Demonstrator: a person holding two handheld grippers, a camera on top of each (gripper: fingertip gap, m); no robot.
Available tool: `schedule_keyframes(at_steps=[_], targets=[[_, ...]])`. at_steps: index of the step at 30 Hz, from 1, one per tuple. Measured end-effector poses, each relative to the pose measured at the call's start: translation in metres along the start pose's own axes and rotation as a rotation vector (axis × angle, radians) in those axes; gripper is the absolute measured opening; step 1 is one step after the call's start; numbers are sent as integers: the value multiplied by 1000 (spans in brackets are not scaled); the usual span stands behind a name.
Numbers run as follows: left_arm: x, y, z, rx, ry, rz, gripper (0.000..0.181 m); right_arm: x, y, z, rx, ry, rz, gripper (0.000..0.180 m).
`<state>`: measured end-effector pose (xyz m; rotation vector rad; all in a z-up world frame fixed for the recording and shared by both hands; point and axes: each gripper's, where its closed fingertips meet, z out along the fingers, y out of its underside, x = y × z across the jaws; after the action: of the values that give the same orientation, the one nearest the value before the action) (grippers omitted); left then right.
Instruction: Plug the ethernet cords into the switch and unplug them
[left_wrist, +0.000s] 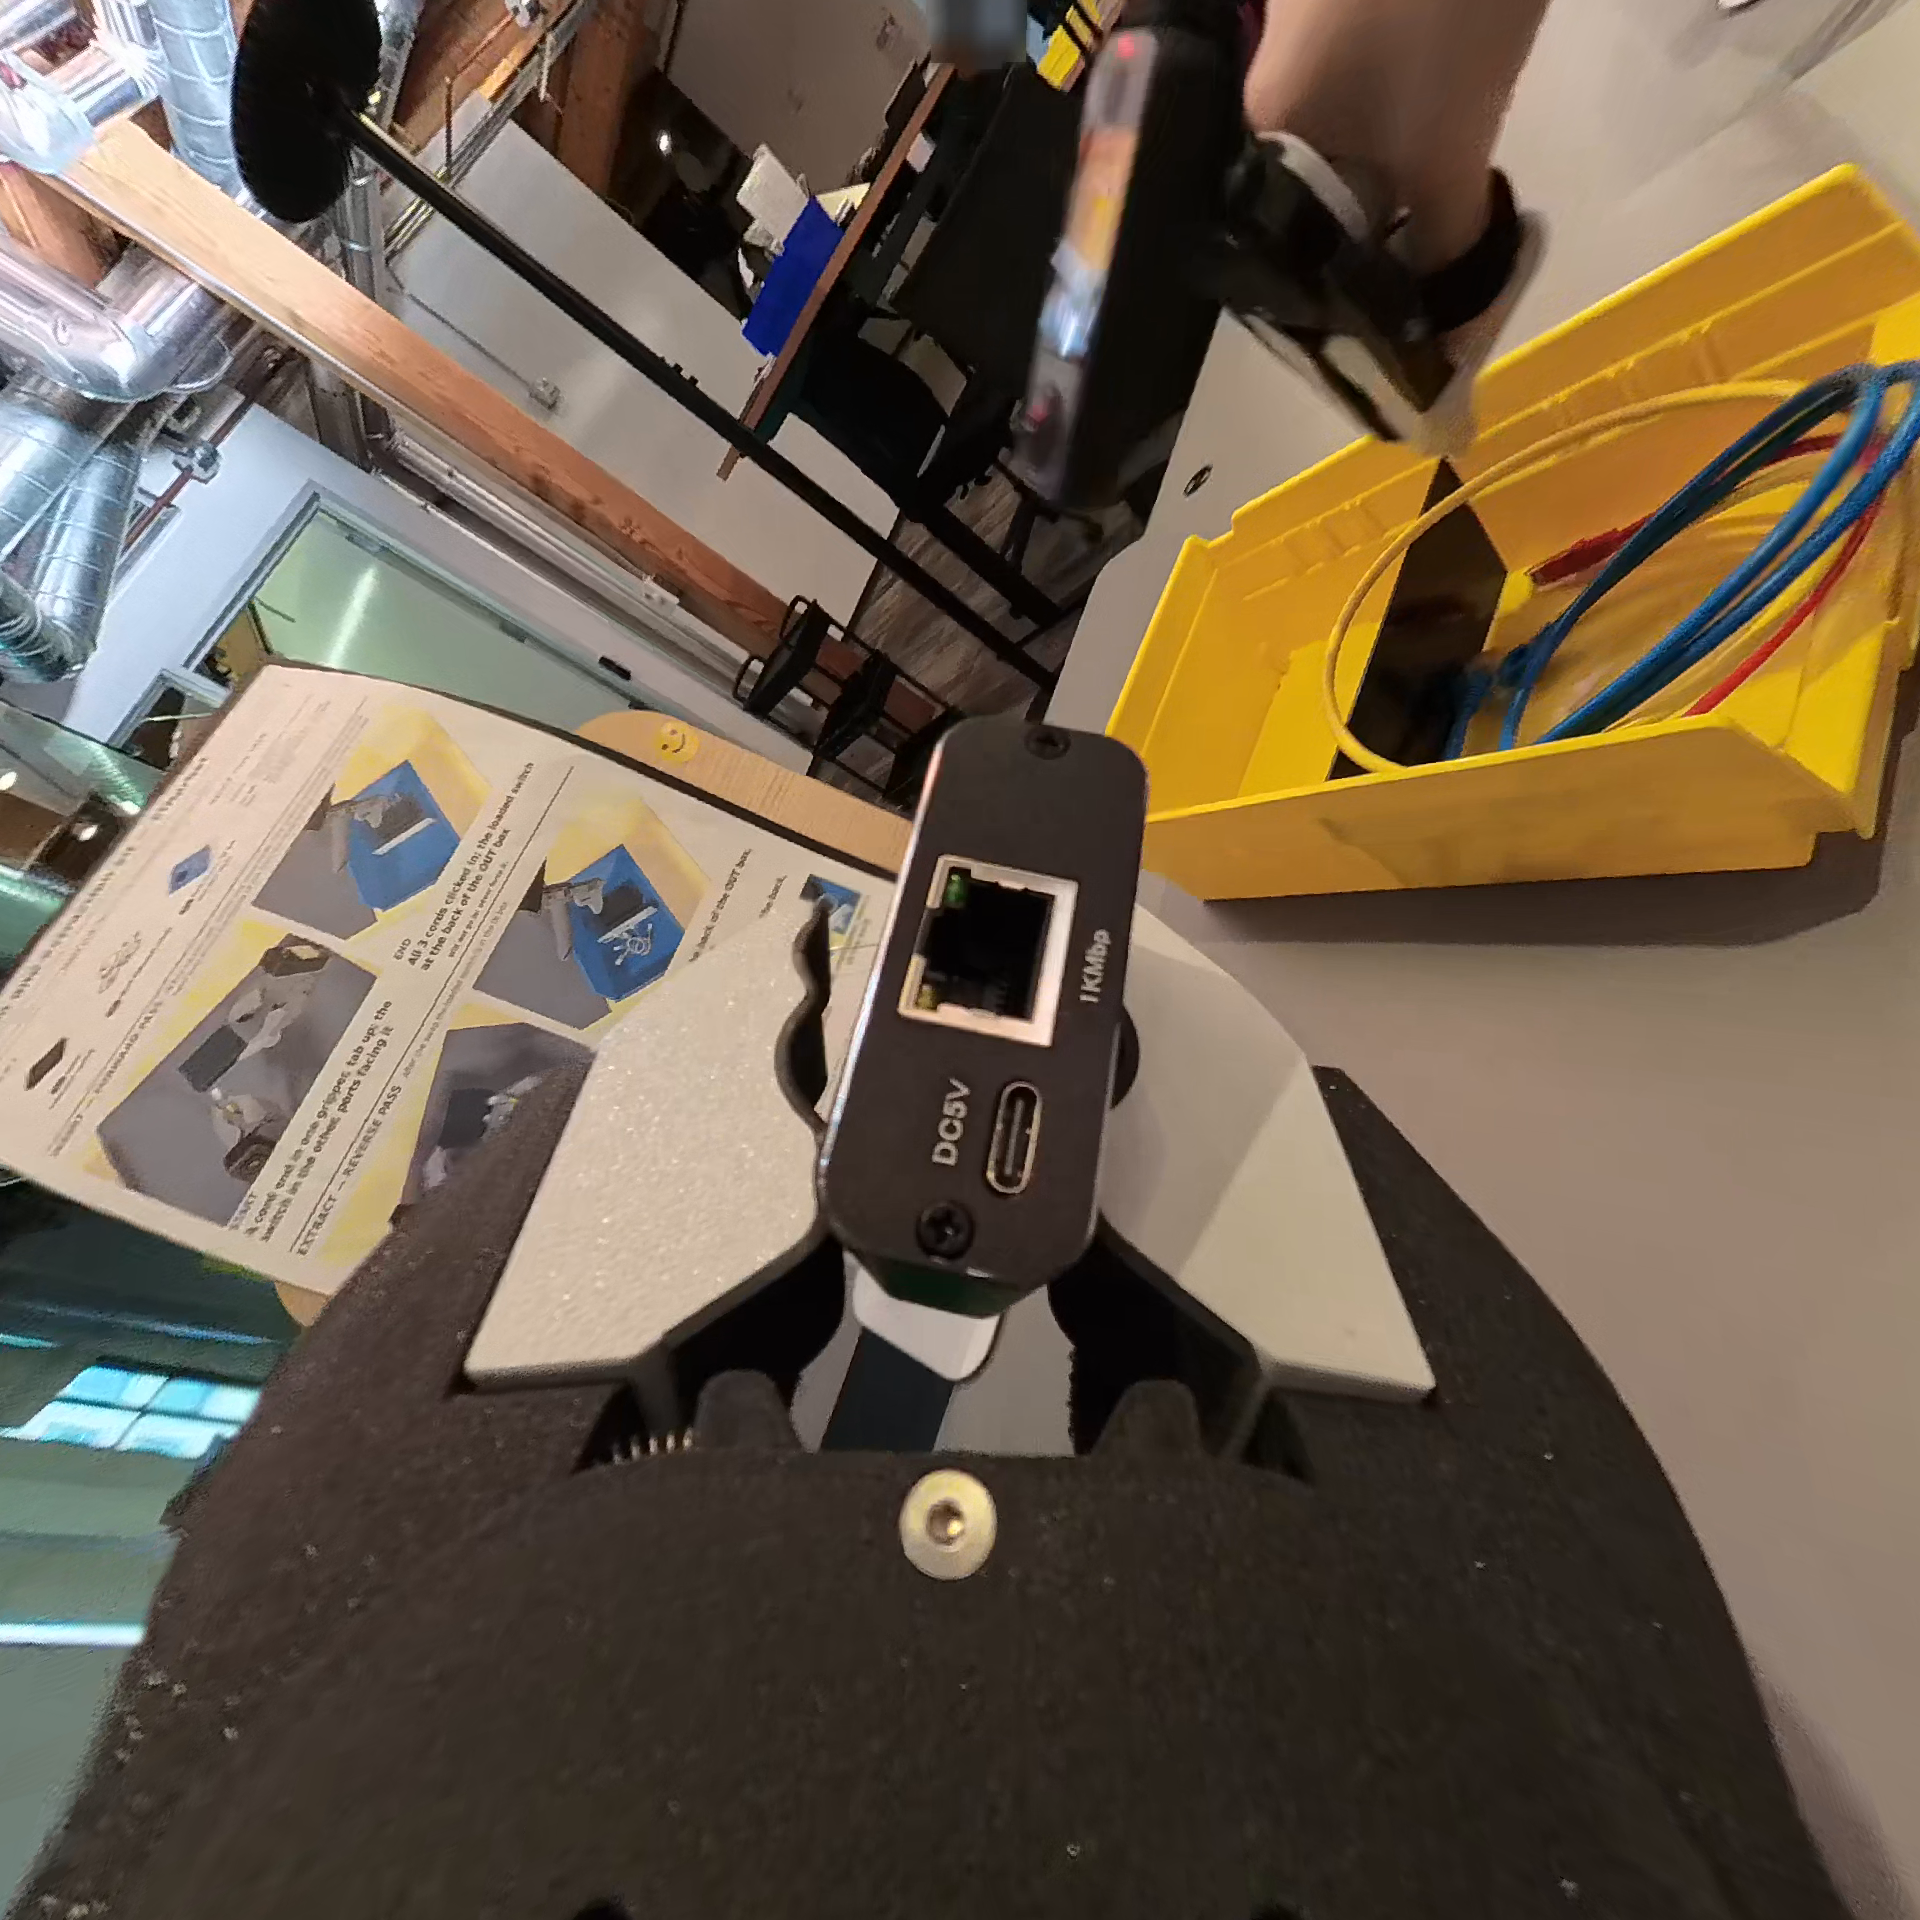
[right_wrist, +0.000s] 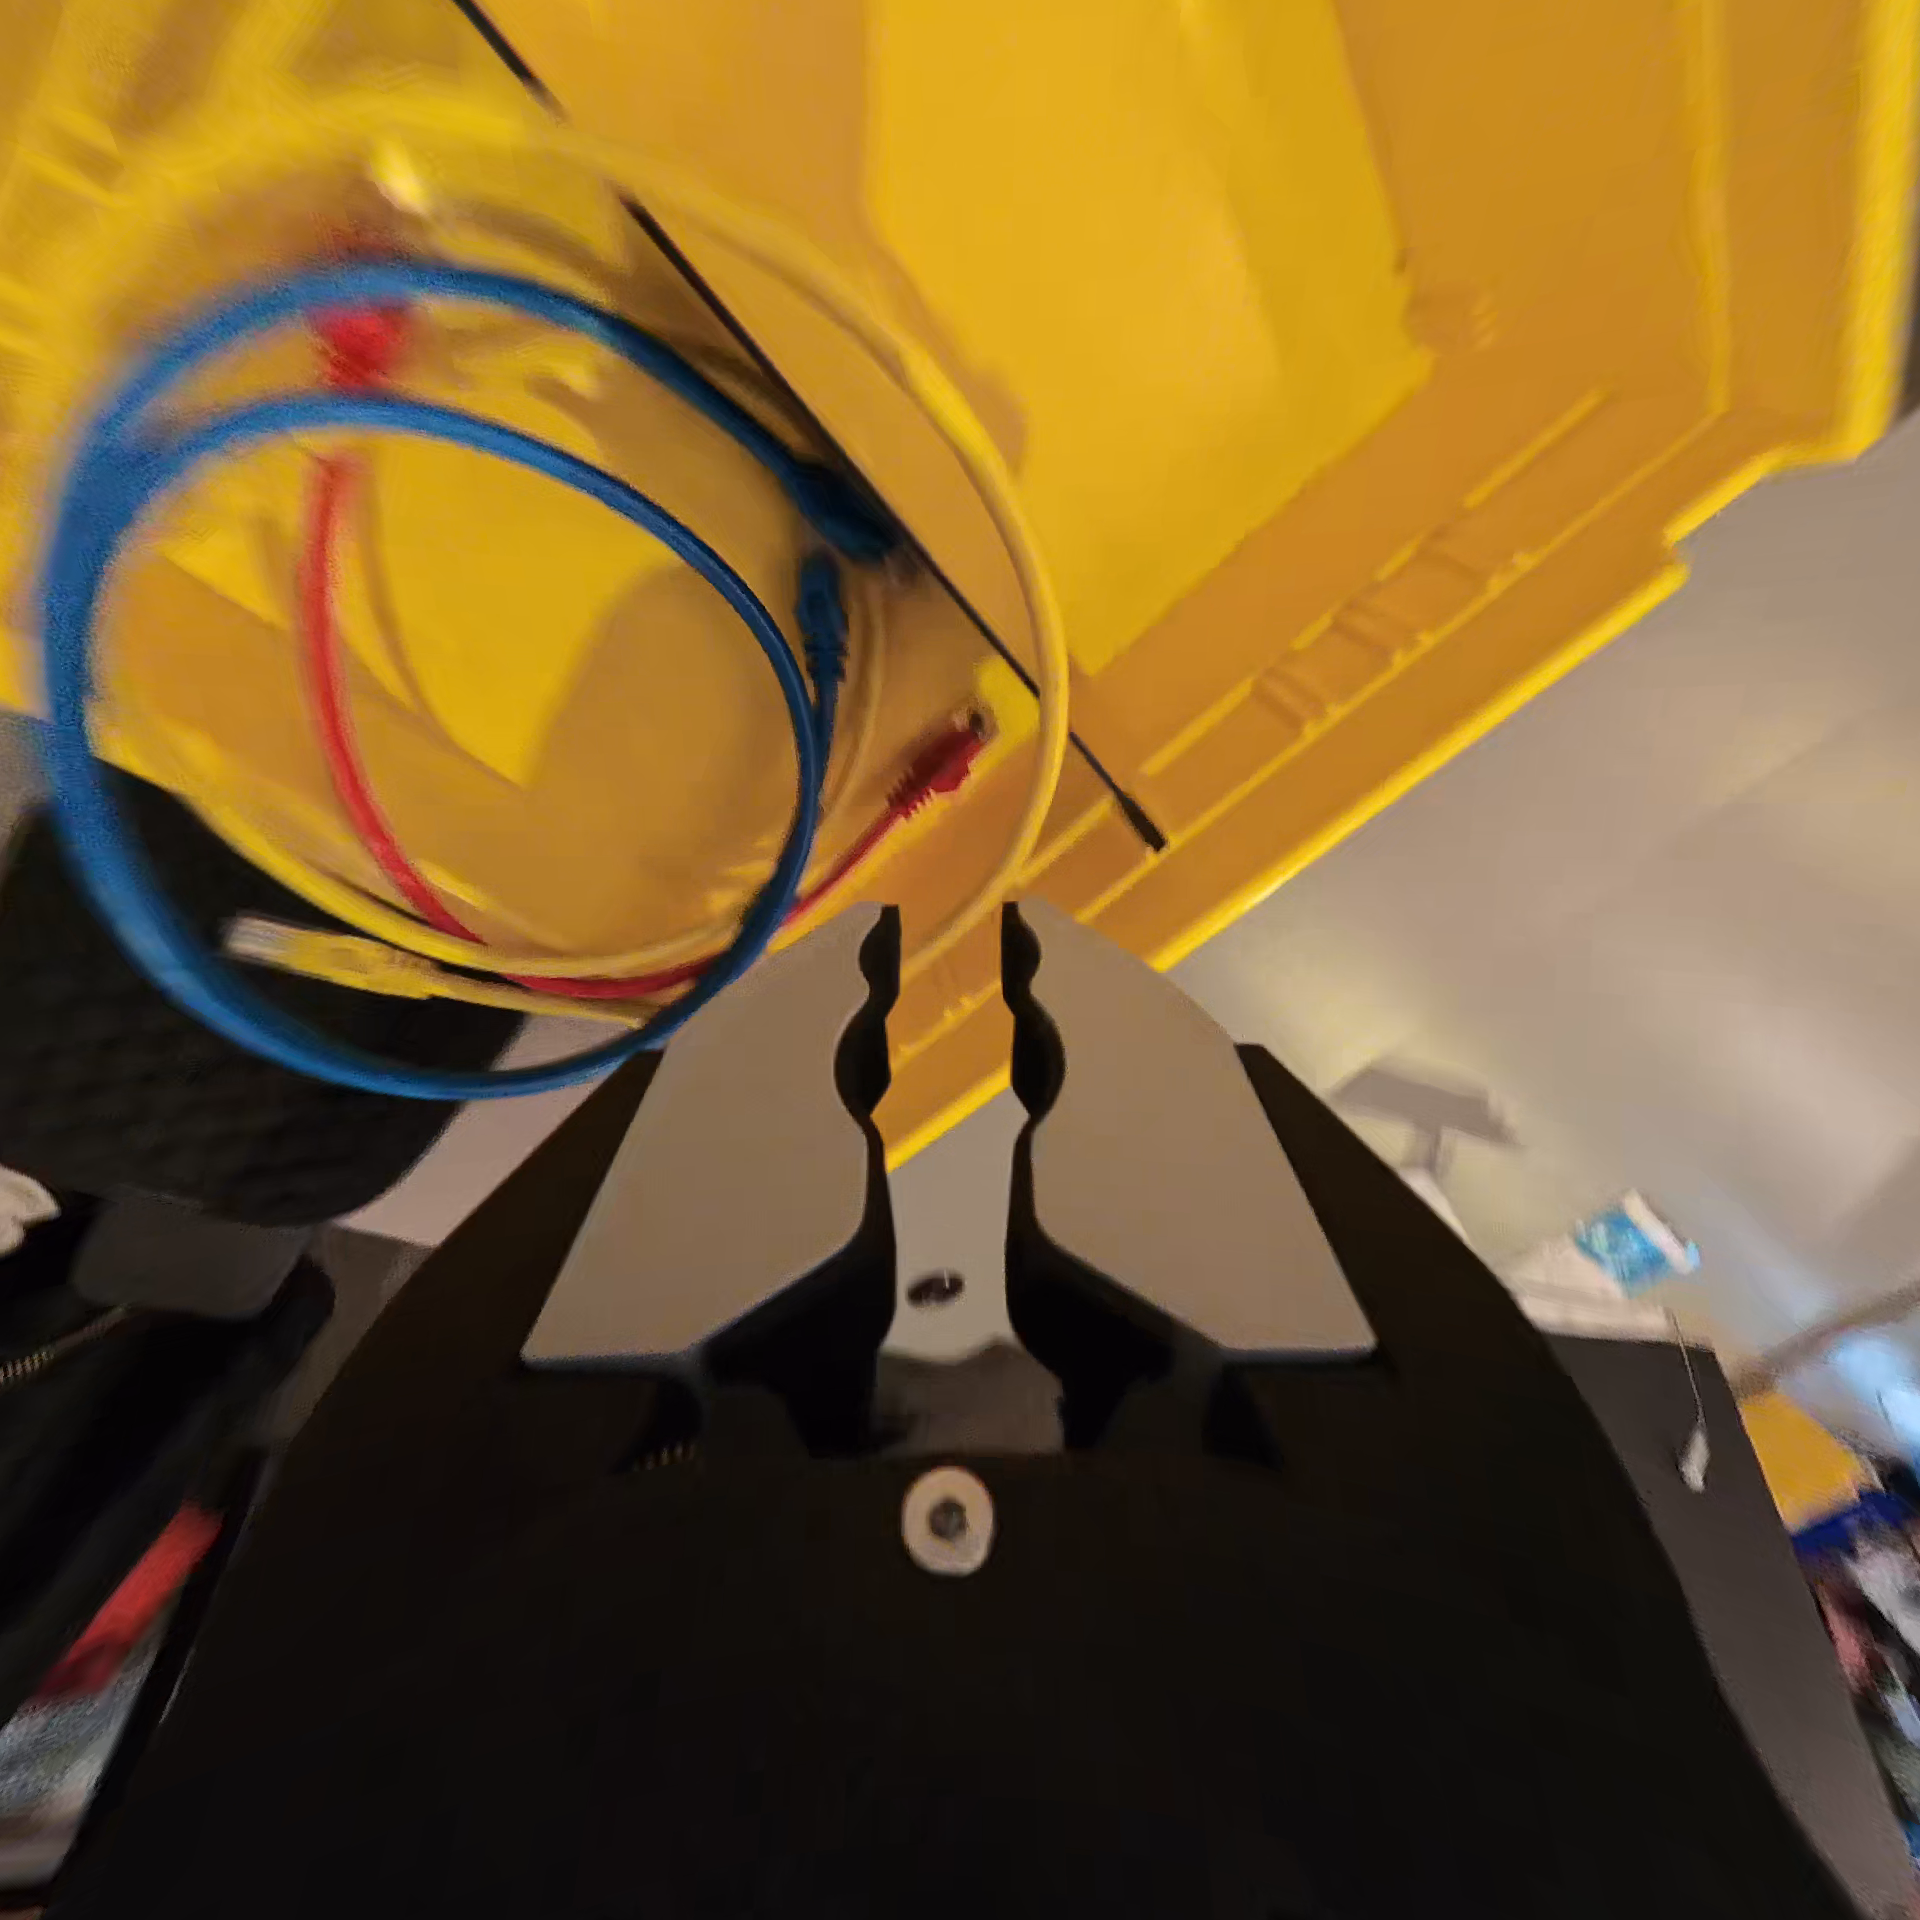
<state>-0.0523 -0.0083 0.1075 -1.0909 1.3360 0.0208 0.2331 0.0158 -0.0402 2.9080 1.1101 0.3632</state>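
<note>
- Two claws are mine: my left gripper (left_wrist: 971, 1049) clamps the small black metal switch (left_wrist: 987, 997), its ports empty.
- My right gripper (right_wrist: 943, 914) hangs parted, holding nothing, over the yellow plastic bin (right_wrist: 1299, 416).
- Coiled blue, red and yellow ethernet cords (right_wrist: 436, 665) lie inside it.

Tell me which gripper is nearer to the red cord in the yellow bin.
Right. The right gripper hangs open just over the yellow bin, its tips close to the red cord. The left gripper stays outside the bin, shut on the switch.
</note>
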Motion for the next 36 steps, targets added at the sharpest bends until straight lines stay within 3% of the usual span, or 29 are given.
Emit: schedule_keyframes(at_steps=[1, 3, 6, 9, 11, 15, 21, 22, 25, 27, 32, 36], targets=[[2, -2, -1, 15, 19, -15, 46, -7, -14, -17, 120, -16, -9, 20], [6, -7, -4, 64, 65, -36, 46, -31, -51, -69, 457, -46, -88, 28], [13, -17, -11, 146, 152, -87, 46, -104, -88, -167, 1019, -11, -393, 50], [11, -15, -12, 148, 161, -120, 45, -187, -89, -236, 1448, 147, -703, 40], [10, -7, -10, 99, 140, -84, 45, -229, -87, -258, 1600, 291, -849, 35], [18, -2, -3, 54, 153, -39, 46, -254, -107, -260, 1582, 511, -924, 36], [37, -4, 5, 42, 205, 28, 45, -245, -134, -225, 1500, 477, -919, 38], [40, -4, 7, 37, 214, 39, 45, -248, -133, -219, 1482, 446, -957, 27], [42, -6, 12, 49, 210, 13, 45, -242, -132, -216, 1459, 421, -933, 26], [37, -9, 13, 81, 187, -16, 49, -234, -129, -216, 1449, 501, -931, 26], [17, -5, 0, 84, 135, -76, 56, -165, -118, -197, 1275, 617, -740, 26], [-2, -3, -15, 92, 88, -101, 54, -70, -113, -138, 1068, 483, -500, 26]])
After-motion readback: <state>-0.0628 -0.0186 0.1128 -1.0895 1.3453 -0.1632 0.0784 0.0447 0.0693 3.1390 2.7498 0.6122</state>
